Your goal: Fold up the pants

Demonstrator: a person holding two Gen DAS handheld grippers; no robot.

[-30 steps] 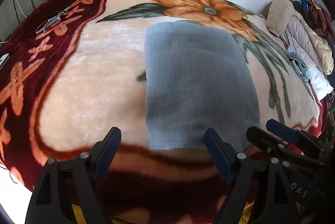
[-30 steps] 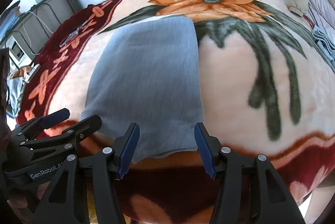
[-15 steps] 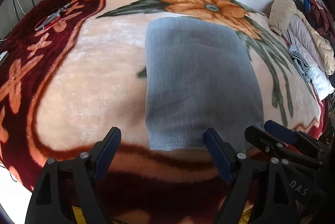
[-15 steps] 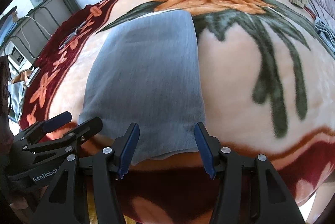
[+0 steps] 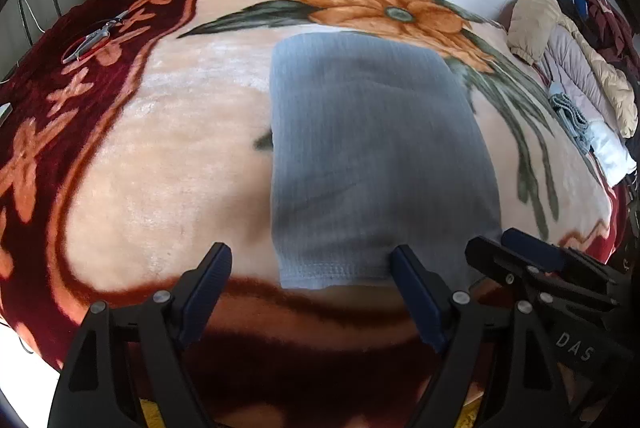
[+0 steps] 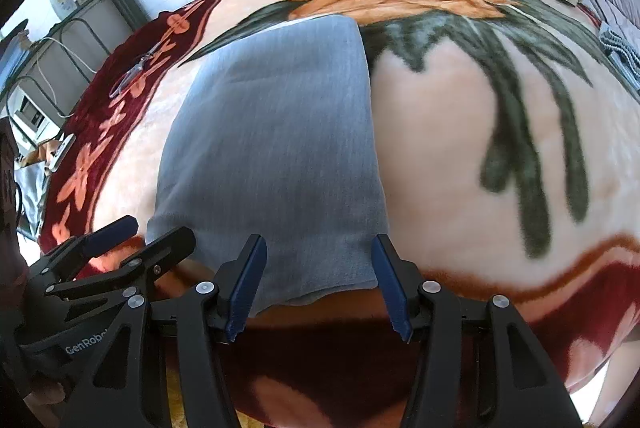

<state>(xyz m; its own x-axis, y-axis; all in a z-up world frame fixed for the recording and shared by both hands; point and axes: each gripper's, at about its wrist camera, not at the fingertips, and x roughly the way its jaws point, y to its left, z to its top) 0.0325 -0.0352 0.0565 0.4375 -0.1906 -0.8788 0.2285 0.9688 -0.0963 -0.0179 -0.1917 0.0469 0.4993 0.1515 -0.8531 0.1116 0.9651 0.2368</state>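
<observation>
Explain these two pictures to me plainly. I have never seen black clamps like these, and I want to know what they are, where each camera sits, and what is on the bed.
A person holds one hand-held gripper in each hand; no robot arm is involved. Each picture comes from a camera on one gripper, looking along its fingers. The left gripper and right gripper both stand open, holding nothing. Ahead of them, folded grey pants lie flat on a flowered blanket. Scissors lie on the blanket's far left, and clothes are piled on the right.
</observation>
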